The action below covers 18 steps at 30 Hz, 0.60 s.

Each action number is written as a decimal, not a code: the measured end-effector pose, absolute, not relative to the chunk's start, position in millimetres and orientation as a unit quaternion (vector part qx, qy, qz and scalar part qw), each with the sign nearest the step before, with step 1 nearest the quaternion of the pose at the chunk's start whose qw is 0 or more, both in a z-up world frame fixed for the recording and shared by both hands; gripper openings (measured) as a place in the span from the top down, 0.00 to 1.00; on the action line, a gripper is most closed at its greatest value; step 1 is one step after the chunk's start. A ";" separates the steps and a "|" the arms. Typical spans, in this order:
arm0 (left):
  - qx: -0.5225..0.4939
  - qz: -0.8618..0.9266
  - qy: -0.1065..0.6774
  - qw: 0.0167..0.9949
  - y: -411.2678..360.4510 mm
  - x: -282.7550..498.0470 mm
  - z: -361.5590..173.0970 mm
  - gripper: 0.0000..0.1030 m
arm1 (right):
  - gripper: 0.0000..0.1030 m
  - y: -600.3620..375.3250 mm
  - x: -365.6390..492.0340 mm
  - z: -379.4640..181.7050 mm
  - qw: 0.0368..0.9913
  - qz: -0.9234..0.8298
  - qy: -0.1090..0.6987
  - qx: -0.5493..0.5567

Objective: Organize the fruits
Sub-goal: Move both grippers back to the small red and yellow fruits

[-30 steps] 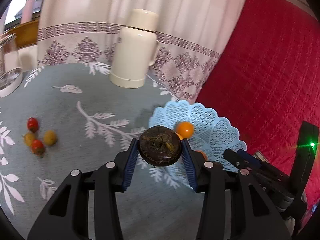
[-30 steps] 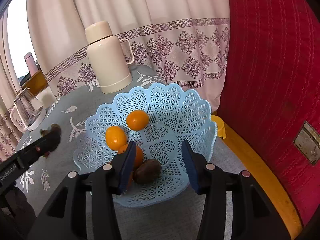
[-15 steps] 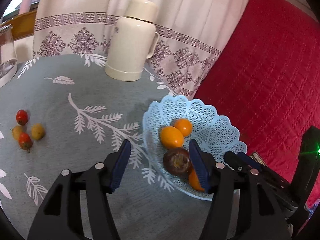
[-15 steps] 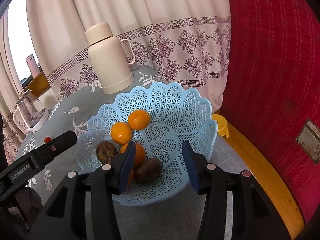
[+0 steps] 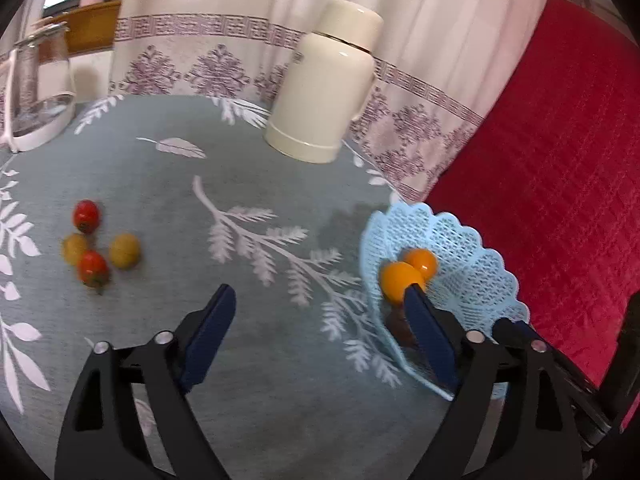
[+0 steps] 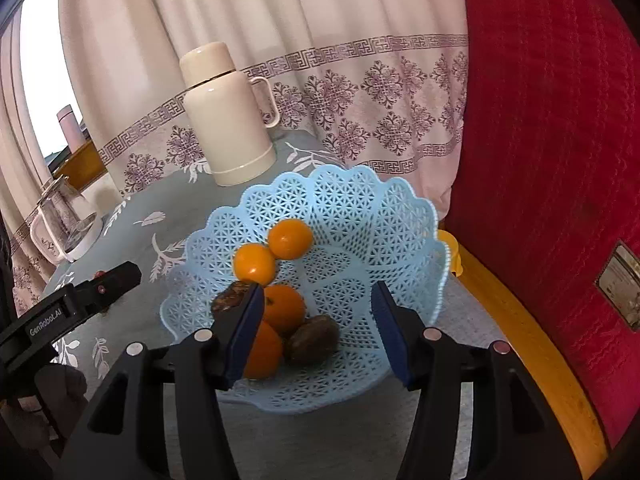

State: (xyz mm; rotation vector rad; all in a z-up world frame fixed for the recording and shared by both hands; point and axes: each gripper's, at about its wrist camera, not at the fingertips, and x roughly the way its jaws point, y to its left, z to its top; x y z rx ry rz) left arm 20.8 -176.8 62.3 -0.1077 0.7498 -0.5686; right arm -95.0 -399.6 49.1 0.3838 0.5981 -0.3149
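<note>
A light blue lattice basket (image 6: 360, 200) holds several oranges (image 6: 290, 238) and two dark brown fruits (image 6: 314, 338), one by its left wall (image 6: 230, 298). My right gripper (image 6: 317, 288) hovers over the basket's near side, its jaws opening and gripping nothing. In the left wrist view the basket (image 5: 472, 248) lies to the right. My left gripper (image 5: 318, 296) is over the tablecloth beside it, jaws opening wide with nothing between them. Two red (image 5: 86, 216) and two yellow cherry tomatoes (image 5: 125, 250) lie on the cloth at the left.
A cream thermos jug (image 5: 324, 92) stands at the back of the table, and a glass pitcher (image 5: 40, 84) at the far left. A red quilted cushion (image 5: 560, 160) rises to the right of the basket. A patterned curtain hangs behind.
My left gripper let the dark brown fruit go into the basket, opened wide and swung left away from it. My right gripper stayed put and its jaws widened a little.
</note>
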 end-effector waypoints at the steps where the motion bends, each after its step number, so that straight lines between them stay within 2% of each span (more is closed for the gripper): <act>1: -0.050 -0.268 0.358 0.893 -174.0 21.6 63.4 0.12 | 0.45 -397.8 -94.1 49.8 0.926 -0.151 0.291 0.186; 18: -0.078 -0.176 0.350 0.917 -98.4 56.5 71.4 0.10 | 0.44 -358.2 -81.2 62.9 0.939 -0.095 0.285 0.165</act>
